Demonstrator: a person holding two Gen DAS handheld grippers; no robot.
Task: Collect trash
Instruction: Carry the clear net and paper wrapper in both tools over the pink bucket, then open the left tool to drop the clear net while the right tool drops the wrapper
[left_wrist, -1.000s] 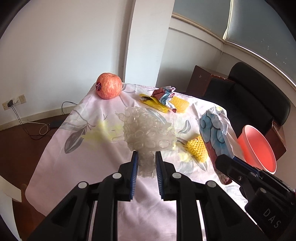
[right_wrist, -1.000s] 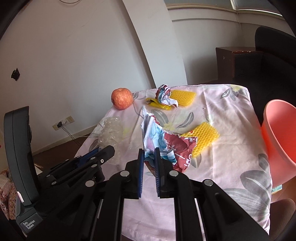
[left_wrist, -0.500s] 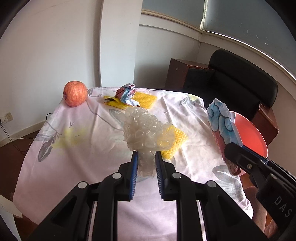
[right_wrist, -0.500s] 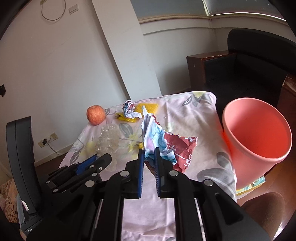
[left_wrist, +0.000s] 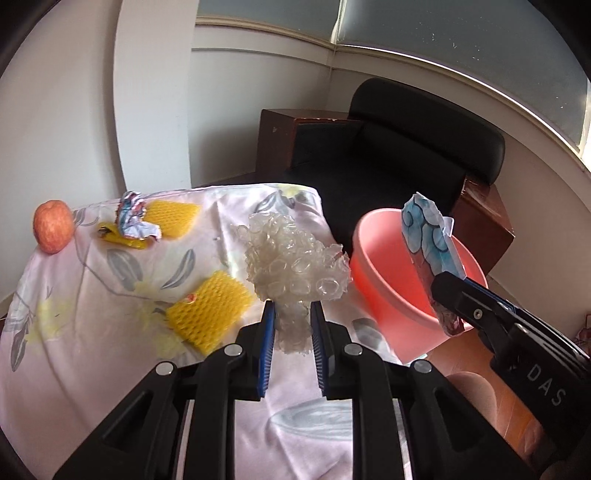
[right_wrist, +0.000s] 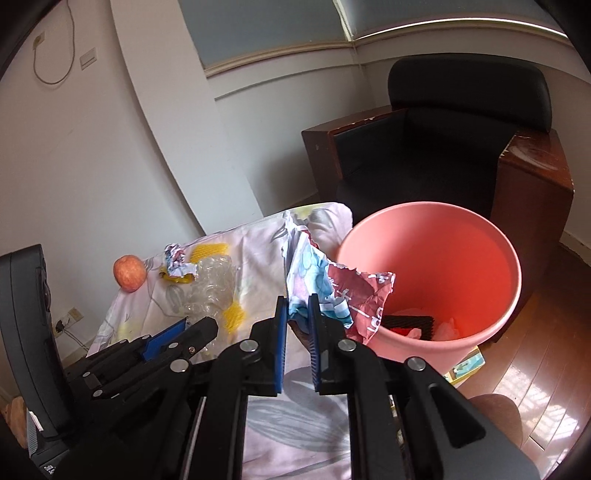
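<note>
Left wrist view had the left gripper (left_wrist: 291, 314) at bottom center, its blue pads pinched on the stem of a clear bubble wrap wad (left_wrist: 295, 262) that puffed out just above the fingertips, center frame. Right of that sat the pink trash bin (left_wrist: 384, 273), and across its rim hung a torn snack wrapper (left_wrist: 428, 236) with a blue swirl print, clamped in the right gripper (left_wrist: 448, 295) coming in from the lower right.

Right wrist view put the right gripper (right_wrist: 297, 312) at bottom center, jaws nearly together on the crumpled edge of that wrapper (right_wrist: 332, 288), which spread up and right so its red side overlapped the bin's near rim (right_wrist: 436, 343). Only this view looked down into the bin: some pale scraps and a dark ribbed thing at the bottom, can't tell what exactly. The left gripper (right_wrist: 184, 328) showed at lower left with the bubble wrap (right_wrist: 210, 284) bunched above it.

The left view gave a much better look at the floral tablecloth (left_wrist: 92, 295): a yellow foam fruit net (left_wrist: 207, 310) left of the left gripper, another net (left_wrist: 173, 218) in the upper left beside a crumpled foil wrapper (left_wrist: 133, 218) and a flat yellow wrapper (left_wrist: 122, 240), and an apple (left_wrist: 53, 230) at the far left edge. A black armchair (left_wrist: 399, 155) stood behind the bin.
</note>
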